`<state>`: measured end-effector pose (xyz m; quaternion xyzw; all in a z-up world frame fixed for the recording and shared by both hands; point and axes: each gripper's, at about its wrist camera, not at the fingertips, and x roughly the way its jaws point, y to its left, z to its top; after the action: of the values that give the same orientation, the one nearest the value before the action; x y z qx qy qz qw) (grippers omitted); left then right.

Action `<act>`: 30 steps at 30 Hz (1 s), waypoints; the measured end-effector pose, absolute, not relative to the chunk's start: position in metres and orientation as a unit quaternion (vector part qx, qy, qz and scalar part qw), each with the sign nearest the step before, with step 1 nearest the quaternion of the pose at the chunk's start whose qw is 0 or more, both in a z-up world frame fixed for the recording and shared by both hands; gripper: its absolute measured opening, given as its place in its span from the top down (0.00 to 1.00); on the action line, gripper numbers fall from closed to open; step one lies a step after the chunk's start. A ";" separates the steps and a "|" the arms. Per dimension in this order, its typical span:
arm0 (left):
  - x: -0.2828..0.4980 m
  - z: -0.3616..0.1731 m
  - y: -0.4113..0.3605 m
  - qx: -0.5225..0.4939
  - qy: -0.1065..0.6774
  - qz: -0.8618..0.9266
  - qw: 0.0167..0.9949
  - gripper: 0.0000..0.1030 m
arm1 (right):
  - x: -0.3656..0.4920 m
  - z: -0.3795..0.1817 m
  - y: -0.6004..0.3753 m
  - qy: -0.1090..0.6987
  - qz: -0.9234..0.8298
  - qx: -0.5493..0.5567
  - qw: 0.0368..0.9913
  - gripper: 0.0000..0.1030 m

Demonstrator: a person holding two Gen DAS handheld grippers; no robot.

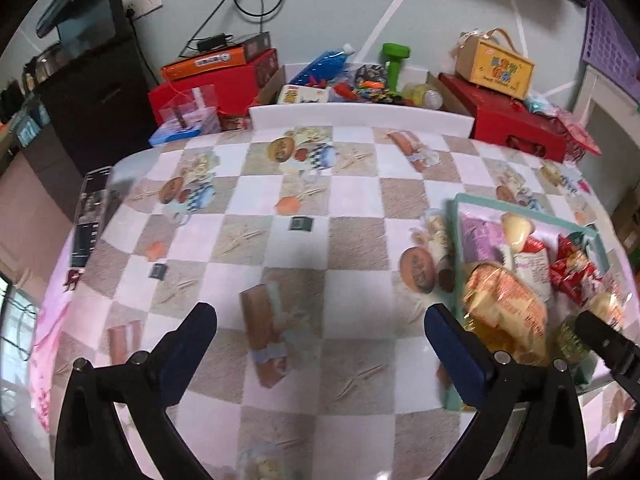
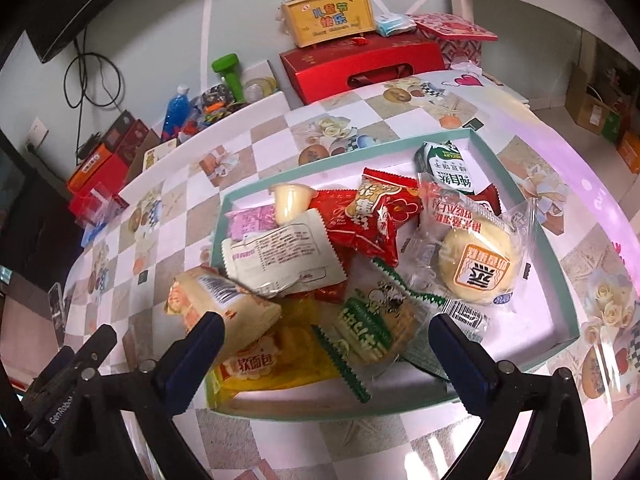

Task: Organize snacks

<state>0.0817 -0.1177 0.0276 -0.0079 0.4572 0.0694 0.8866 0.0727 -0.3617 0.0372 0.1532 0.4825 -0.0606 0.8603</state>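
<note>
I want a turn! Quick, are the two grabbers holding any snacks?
Left gripper: open, holding nothing.
Right gripper: open, holding nothing, above the snack tray.

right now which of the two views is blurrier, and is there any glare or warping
Left wrist view is blurrier: the snacks in the tray smear, especially the orange packet. Right wrist view is sharp enough that print on the white packet shows as lines, with pink glare on the tablecloth at the right. Both are fisheye: the table edge bows and the corners go black.
</note>
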 end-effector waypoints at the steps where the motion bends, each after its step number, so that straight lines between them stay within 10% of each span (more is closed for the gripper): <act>1: 0.079 0.027 -0.117 -0.001 0.456 0.077 0.886 0.00 | 0.071 0.038 -0.360 0.482 -0.062 0.148 0.861 0.00; 30: 0.044 0.015 -0.084 -0.035 0.504 0.104 0.857 0.00 | 0.042 0.034 -0.333 0.496 -0.049 0.100 0.861 0.00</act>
<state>0.0436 -0.0842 0.0150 -0.0346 0.5038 0.1039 0.8569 0.0424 -0.3334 0.0344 0.1000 0.4958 -0.0486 0.8613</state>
